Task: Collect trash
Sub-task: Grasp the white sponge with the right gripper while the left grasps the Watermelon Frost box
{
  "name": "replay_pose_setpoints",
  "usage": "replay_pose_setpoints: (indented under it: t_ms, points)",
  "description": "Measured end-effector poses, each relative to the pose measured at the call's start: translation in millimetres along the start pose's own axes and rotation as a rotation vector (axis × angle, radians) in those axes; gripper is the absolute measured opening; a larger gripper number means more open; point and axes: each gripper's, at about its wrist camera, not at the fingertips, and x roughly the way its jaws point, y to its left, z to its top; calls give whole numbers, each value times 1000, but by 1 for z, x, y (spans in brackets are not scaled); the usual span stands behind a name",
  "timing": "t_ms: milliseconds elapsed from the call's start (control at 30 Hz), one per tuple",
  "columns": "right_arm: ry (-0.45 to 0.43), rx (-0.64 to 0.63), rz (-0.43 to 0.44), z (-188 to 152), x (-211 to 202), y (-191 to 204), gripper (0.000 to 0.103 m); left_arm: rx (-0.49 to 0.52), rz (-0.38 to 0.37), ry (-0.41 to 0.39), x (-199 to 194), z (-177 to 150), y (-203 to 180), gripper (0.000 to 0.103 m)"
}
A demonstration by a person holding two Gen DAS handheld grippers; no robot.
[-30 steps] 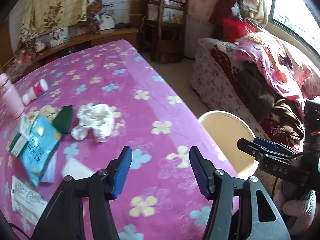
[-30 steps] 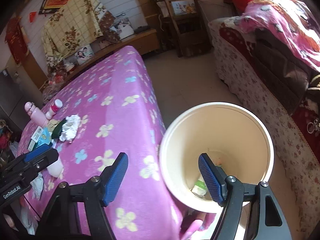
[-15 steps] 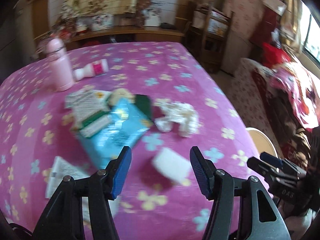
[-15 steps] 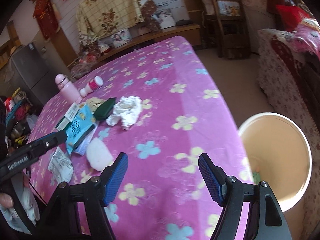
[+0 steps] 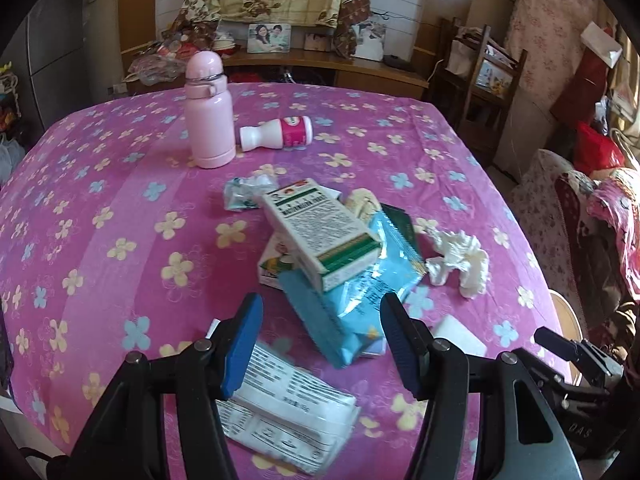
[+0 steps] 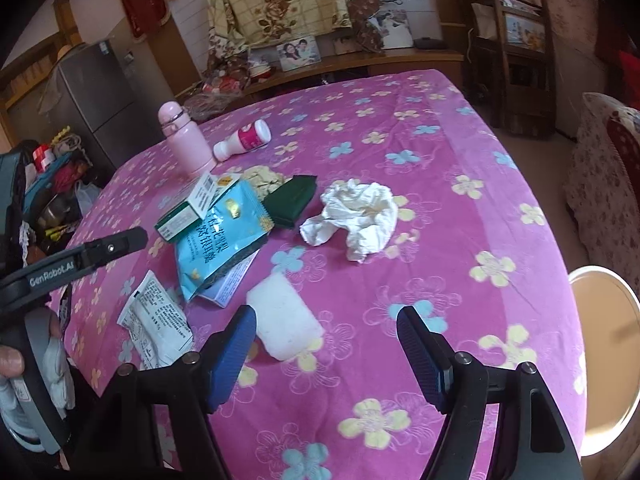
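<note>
We hold both grippers, left (image 5: 320, 340) and right (image 6: 326, 350), jaws apart and empty, angled down over the trash pile (image 5: 344, 256) on the table (image 5: 120, 184), bin (image 6: 600, 360) beside for drops.

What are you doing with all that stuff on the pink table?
A person holds a gripper in each hand to collect trash. Both the left gripper and the right gripper are open and empty above the table. A blue snack bag, a crumpled tissue, small boxes and wrappers lie there. The cream bin stands beside the table.
</note>
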Motion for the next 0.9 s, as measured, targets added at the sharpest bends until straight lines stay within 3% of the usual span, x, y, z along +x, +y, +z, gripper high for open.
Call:
replay_pose_setpoints:
  t_ms: [400, 667, 900]
  points:
    - [39, -63, 7, 1, 22, 15, 76, -78, -24, 27, 15, 19, 24, 62]
    - [62, -104, 15, 1, 35, 26, 76, -144, -87, 50, 29, 42, 28, 66]
    - [61, -142, 22, -1, 41, 33, 76, -251, -105, 92, 56, 56, 35, 68]
